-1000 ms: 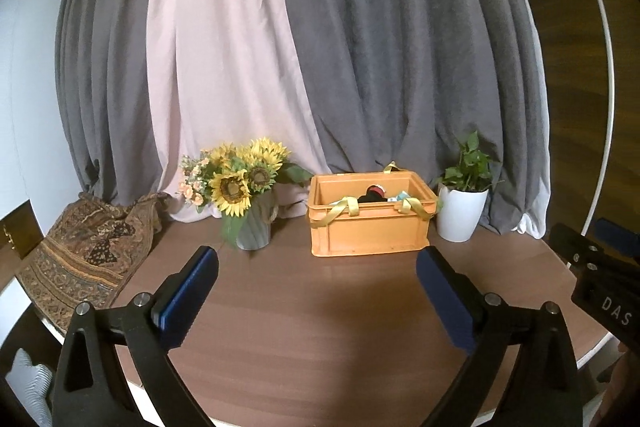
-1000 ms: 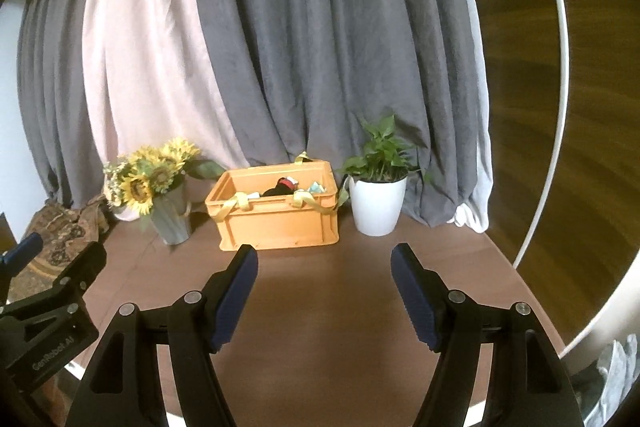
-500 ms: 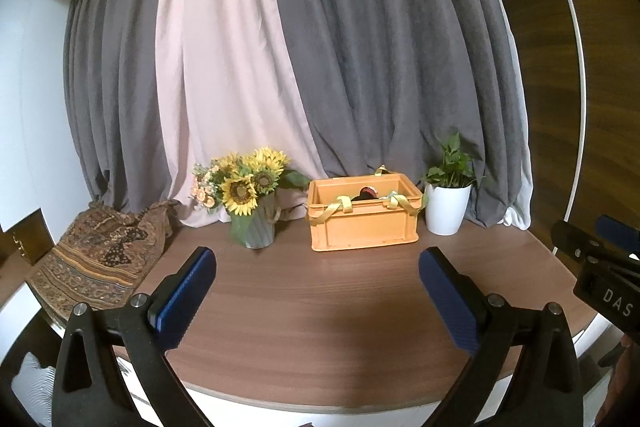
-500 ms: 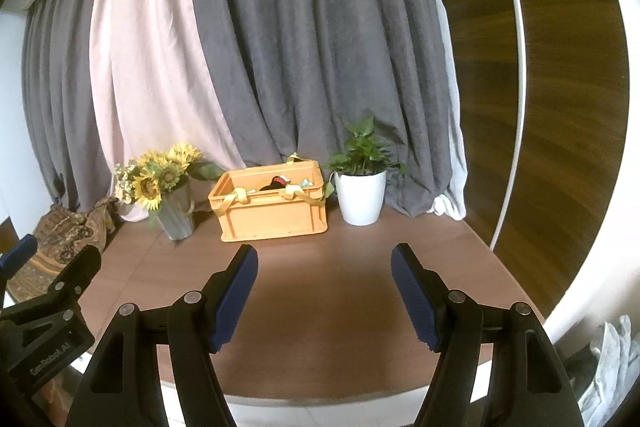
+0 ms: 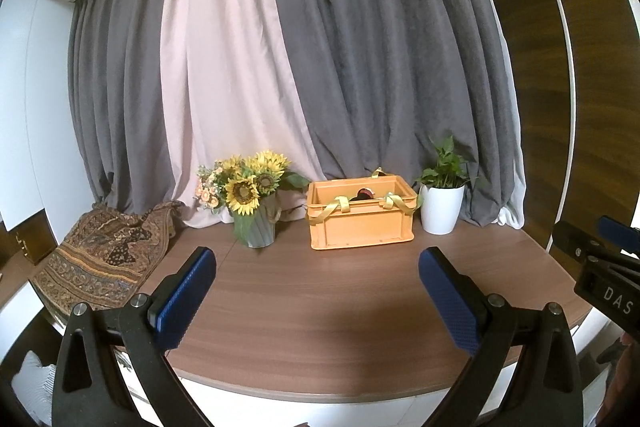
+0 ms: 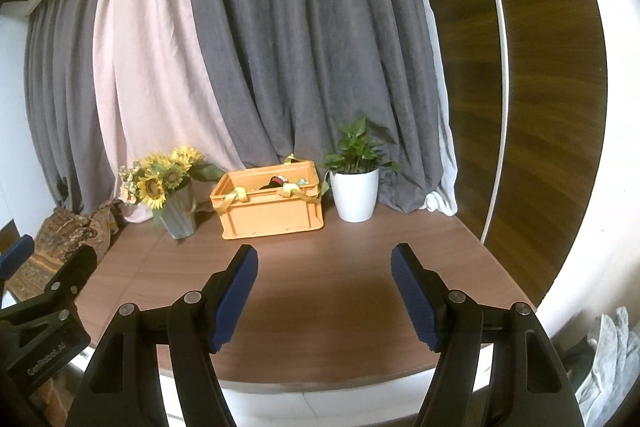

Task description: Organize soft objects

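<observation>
An orange plastic crate [image 5: 360,225] [image 6: 272,213] stands at the back of the brown table [image 5: 320,299], with soft items inside; yellow fabric straps [image 5: 334,209] hang over its front rim and a dark item shows above the edge. My left gripper [image 5: 318,297] is open and empty, well short of the crate, over the table's front. My right gripper [image 6: 324,291] is also open with nothing between its blue pads. Each gripper shows at the side of the other's view.
A vase of sunflowers [image 5: 252,203] stands left of the crate and a white potted plant [image 5: 442,203] right of it. A patterned brown cloth [image 5: 104,259] lies at the table's left end. Grey and pink curtains hang behind. A wooden wall panel stands at the right.
Both grippers have drawn back from the crate, which now looks smaller and farther. The table's front edge has come into view. Jaws are unchanged.
</observation>
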The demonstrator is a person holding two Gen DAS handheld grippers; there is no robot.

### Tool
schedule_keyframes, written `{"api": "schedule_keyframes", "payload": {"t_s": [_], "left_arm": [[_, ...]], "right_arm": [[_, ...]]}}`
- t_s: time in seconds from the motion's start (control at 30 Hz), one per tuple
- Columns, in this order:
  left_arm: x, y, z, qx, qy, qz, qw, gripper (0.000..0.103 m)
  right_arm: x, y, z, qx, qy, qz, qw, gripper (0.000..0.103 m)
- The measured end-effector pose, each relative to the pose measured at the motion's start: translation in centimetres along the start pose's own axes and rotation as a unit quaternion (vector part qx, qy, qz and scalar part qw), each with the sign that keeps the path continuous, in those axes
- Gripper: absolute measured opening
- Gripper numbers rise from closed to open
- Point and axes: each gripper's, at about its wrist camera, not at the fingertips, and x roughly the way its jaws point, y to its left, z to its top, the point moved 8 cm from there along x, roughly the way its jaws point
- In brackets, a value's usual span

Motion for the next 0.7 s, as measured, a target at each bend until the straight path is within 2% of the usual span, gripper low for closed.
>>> {"api": "schedule_keyframes", "payload": {"t_s": [0.7], "left_arm": [[-0.53,-0.17,0.09,-0.006,-0.002,0.003,1.0,0.103]], "right_arm": [[-0.61,0.53,0.38,-0.007,-0.005,0.008,1.0,0.07]]}}
